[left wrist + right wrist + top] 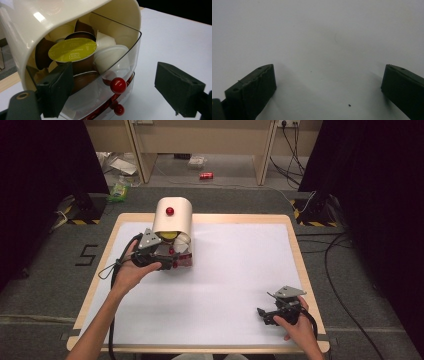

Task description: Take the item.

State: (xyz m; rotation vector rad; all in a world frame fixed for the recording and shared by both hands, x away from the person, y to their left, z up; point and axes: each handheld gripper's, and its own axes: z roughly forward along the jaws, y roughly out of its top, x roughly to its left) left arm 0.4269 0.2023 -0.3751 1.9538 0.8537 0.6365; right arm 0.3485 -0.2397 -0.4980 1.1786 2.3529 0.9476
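left hand-held gripper (117, 90): jaws spread wide, nothing pinched. One jaw sat inside the open drawer against the capsules, the other out over the bench, with the red knob between them, untouched. In the high view it (167, 262) was at the dispenser's front, held by the left hand (134, 265).
right hand-held gripper (328, 85): jaws spread, nothing between them, just white bench surface. In the high view it (265, 312) sat low near the right front corner, held by the right hand (295, 322), well apart from the dispenser.
capsule dispenser (173, 215): cream, rounded hood, upright at the left rear of the bench (240, 270); a red dot on its top.
drawer (125, 65): clear plastic, pulled out from under the hood, front wall toward the left gripper.
red knob (118, 85): on the drawer's front wall; a second red knob (119, 109) just below it on a lower drawer.
capsules: piled in the open drawer. A brown capsule with a yellow-green lid (72, 51) lay on top, tilted, beside a white capsule (110, 58); more brown and white ones behind, partly hidden by the hood.
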